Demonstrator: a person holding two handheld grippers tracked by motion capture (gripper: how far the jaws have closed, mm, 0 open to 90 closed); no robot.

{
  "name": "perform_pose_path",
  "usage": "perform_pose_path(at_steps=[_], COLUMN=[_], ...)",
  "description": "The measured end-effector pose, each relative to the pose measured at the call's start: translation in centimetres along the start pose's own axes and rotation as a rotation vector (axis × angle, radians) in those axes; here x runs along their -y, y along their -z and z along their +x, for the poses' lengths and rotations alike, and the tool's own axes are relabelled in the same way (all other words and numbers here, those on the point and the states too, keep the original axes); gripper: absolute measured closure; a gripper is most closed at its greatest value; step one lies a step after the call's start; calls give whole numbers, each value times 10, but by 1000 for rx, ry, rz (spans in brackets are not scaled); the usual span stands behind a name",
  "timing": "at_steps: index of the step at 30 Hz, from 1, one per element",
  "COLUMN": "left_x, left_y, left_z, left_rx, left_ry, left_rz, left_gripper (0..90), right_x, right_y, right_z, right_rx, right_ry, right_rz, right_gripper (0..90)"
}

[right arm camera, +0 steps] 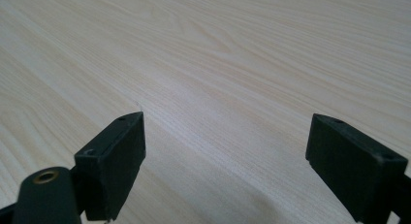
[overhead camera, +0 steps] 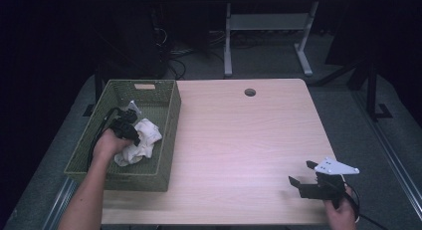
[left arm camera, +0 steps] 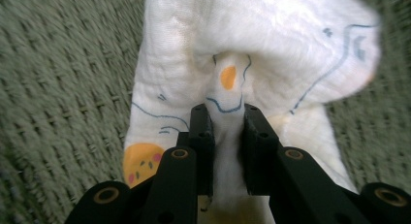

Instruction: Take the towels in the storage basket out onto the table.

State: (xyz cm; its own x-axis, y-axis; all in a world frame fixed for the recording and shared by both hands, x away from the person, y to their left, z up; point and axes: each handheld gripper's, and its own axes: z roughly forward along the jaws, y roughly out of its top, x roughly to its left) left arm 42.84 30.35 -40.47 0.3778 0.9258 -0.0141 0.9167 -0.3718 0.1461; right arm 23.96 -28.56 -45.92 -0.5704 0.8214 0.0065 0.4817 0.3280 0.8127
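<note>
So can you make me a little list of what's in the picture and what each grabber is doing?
cloth: white cloth with orange and blue drawings, crumpled in the basket
basket: green woven basket, on the table's left side
left gripper: jaws pinched shut on a fold of the cloth
right gripper: jaws wide open, nothing between them, above the bare table
table: light wooden table

High view overlooks table; left gripper view close inside basket.

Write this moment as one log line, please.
left tongs: shut on cloth, inside basket | right tongs: open, empty, over table
</note>
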Motion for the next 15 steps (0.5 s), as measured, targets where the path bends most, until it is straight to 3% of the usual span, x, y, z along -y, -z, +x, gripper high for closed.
perform_pose_path(at_steps=[11, 12, 15], left_x=[12, 14, 16], left_y=[38, 44, 51], left_z=[12, 13, 14], left_rx=[114, 150, 165], left_ry=[21, 30, 32], left_rz=[-141, -175, -201], left_gripper=[769, 769, 769], right_x=[0, 0, 0], right_y=[0, 0, 1], right_z=[0, 0, -1], right_rx=[7, 7, 10], right_ry=[-7, -11, -4], right_rz=[-1, 0, -3], right_gripper=[139, 139, 139])
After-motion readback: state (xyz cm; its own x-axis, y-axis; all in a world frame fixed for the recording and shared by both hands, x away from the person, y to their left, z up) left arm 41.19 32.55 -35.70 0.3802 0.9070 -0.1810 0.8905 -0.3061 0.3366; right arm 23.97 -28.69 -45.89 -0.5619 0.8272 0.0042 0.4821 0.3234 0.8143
